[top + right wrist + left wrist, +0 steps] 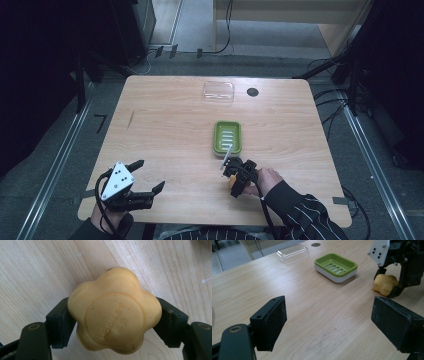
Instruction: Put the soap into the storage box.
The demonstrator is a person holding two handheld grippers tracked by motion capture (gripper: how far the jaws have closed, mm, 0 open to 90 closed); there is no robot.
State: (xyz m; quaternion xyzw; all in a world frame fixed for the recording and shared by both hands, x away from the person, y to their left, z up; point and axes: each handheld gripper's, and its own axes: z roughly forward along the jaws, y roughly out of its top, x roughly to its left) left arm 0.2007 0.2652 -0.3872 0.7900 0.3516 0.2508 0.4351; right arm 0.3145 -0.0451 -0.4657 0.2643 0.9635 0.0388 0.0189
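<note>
A yellow flower-shaped soap bar [115,312] sits between the two black jaws of my right gripper [113,320], which is shut on it just above the wooden table. From the high view the right gripper [236,177] is near the table's front edge, just short of the green soap dish [228,136]. The left gripper view shows the same soap [384,284] held in the right gripper, to the right of the green dish [336,267]. My left gripper [149,180] rests at the front left, open, nothing between its pads [272,322].
A clear plastic lid [218,91] lies at the far side of the table, beside a dark round hole [252,92]. Bare wood stretches across the table's left half [160,130]. Cables and dark stands surround the table on the floor.
</note>
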